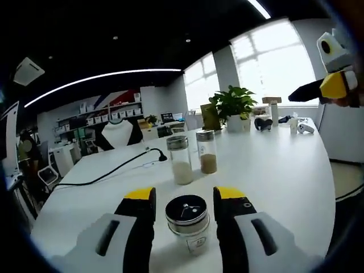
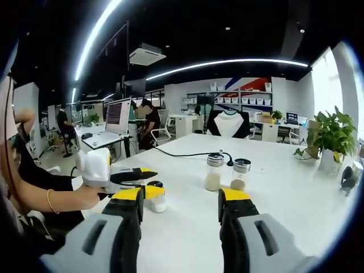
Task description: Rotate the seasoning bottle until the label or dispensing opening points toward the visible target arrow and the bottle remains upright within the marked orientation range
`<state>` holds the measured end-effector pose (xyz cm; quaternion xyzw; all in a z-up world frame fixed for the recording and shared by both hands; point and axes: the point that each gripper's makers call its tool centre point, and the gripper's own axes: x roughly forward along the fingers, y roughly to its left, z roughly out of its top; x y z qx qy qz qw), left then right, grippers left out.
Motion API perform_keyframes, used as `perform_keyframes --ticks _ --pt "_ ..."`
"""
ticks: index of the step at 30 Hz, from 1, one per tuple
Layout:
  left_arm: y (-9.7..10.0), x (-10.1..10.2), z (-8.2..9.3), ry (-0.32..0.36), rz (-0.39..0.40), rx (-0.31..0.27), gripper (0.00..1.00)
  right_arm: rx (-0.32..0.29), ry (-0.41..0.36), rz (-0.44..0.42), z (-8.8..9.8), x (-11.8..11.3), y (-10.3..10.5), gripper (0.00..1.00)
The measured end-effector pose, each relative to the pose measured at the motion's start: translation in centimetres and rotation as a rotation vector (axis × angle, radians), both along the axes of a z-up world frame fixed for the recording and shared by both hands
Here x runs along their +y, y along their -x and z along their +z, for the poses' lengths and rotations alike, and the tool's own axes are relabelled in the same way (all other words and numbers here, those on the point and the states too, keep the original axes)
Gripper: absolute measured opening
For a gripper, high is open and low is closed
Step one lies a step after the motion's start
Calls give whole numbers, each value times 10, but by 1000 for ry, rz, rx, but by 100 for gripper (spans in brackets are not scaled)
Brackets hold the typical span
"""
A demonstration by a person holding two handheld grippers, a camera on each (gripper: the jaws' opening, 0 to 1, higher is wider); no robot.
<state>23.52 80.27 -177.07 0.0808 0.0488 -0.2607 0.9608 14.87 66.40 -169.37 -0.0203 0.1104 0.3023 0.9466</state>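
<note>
White laminate covers the long table (image 1: 284,176), the biggest thing in both views, with an office of desks and shelves behind it. A leafy potted plant (image 1: 233,108) stands at the far end near the bright windows, and a black cable (image 1: 108,170) snakes over the tabletop. Two tall glass jars stand upright side by side mid-table: one with pale contents (image 1: 181,160), one with brown contents (image 1: 207,151).

In the left gripper view, the left gripper (image 1: 185,202) brackets the seasoning bottle (image 1: 189,223), a short clear bottle with a dark cap and a small label, standing upright near the table's near edge. Its yellow-tipped jaws sit on either side of the bottle; whether they press the glass cannot be told. In the right gripper view, the right gripper (image 2: 182,199) hangs above bare tabletop, jaws spread wide with nothing between them.
</note>
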Motion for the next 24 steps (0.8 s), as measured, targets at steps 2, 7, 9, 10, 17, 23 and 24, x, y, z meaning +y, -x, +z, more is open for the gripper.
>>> perform_keyframes --ticks 2,7,9,10,17,23,24 --pt "5 6 10 2 -5 -3 43 -2 -11 -12 1 -5 -1 53" --pt "16 14 26 -20 -15 14 49 -11 -16 -32 3 -14 -2 53" --pt "22 16 25 -66 -38 50 52 -27 -18 -37 5 -17 -2 53" --pt "23 17 29 -55 -30 42 53 -29 -22 -43 6 -19 -2 53" --pt "33 25 46 41 -8 63 59 -27 -46 -72 5 -33 -2 54" --pt "44 24 52 36 1 74 63 -22 -50 -53 2 -28 6 54" --pt "46 24 53 36 5 73 64 -19 -53 -52 1 -28 7 54"
